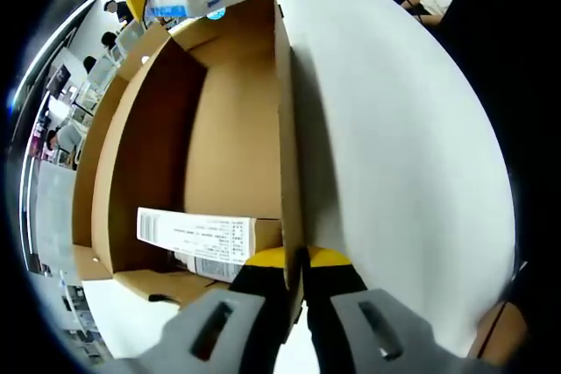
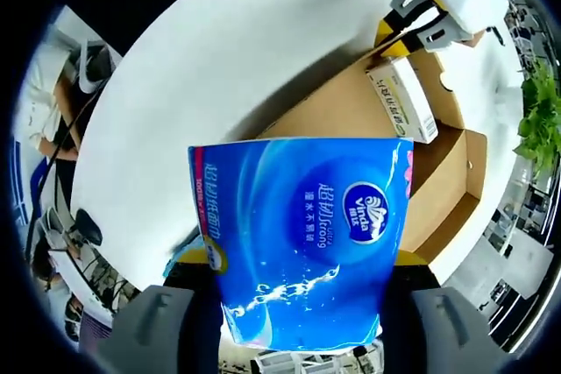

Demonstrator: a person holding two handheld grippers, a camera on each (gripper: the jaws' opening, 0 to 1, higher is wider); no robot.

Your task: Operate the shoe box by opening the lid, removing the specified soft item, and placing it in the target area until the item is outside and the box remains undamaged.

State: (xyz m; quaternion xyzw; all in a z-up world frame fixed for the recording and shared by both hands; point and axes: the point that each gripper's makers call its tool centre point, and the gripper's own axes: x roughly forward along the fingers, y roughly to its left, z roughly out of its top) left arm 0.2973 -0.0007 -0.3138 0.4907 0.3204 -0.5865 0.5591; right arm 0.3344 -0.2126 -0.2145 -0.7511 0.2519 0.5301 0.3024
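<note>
Our right tongs (image 2: 302, 339) grip the blue tissue pack (image 2: 302, 238) above the open shoe box (image 1: 219, 137); left tongs (image 1: 294, 273) clamp the box's wall. Next, we likely set it on the white counter (image 1: 394, 129).

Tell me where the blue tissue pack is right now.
In the right gripper view the blue tissue pack is held between the right gripper's fingers, lifted above the open shoe box.
</note>
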